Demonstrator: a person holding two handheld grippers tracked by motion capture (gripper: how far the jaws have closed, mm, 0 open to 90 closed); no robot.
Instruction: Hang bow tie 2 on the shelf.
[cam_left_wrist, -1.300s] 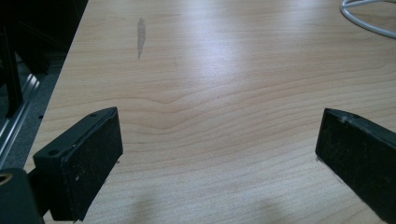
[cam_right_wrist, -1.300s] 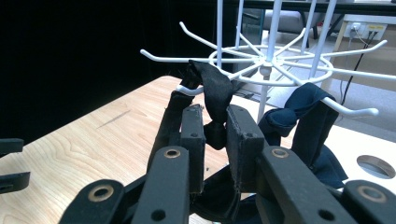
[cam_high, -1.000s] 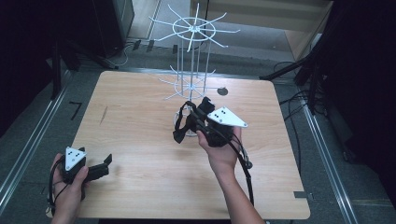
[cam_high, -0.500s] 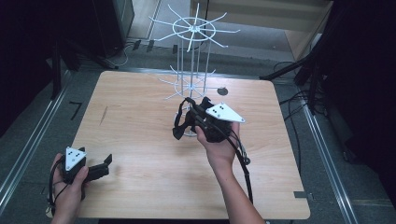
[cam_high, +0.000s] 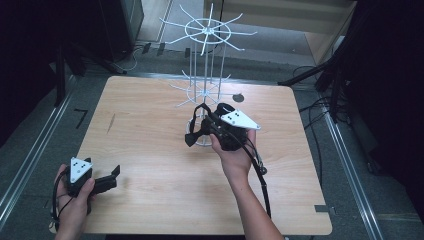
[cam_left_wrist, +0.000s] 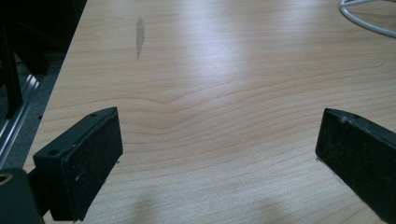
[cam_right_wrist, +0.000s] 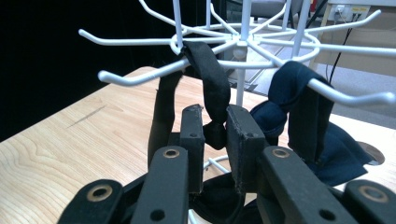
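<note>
strap pinched between right tongs, looped over rack arm.

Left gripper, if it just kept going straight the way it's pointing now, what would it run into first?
Probably nothing soon: the left gripper stands open, pointing across bare table. The first thing ahead seems to be the white wire rack's base ring, though it lies off to one side, so the gripper might pass it.
</note>
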